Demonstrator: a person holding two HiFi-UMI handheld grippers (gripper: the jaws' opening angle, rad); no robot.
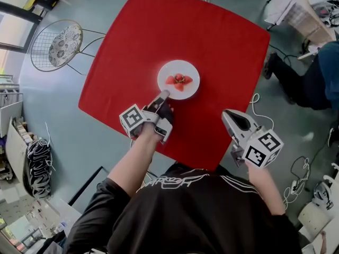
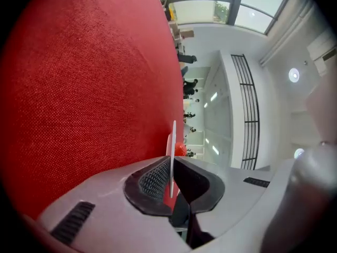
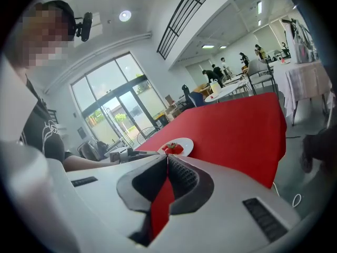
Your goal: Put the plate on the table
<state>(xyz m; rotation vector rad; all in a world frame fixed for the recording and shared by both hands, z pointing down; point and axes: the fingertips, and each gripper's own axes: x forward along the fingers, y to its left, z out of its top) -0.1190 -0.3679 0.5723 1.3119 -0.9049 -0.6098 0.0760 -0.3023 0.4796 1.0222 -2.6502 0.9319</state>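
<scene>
Head view: strawberries [image 1: 179, 80], perhaps, on plate [image 1: 192, 72]

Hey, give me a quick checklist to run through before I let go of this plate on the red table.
1. Plate over the red table, well inside its edges: ok.
2. Left gripper shut on the plate's rim: ok.
3. Plate resting flat on the table: cannot tell.
4. Strawberries sitting on the plate: ok.
5. Right gripper shut, empty, apart from the plate: ok.
</scene>
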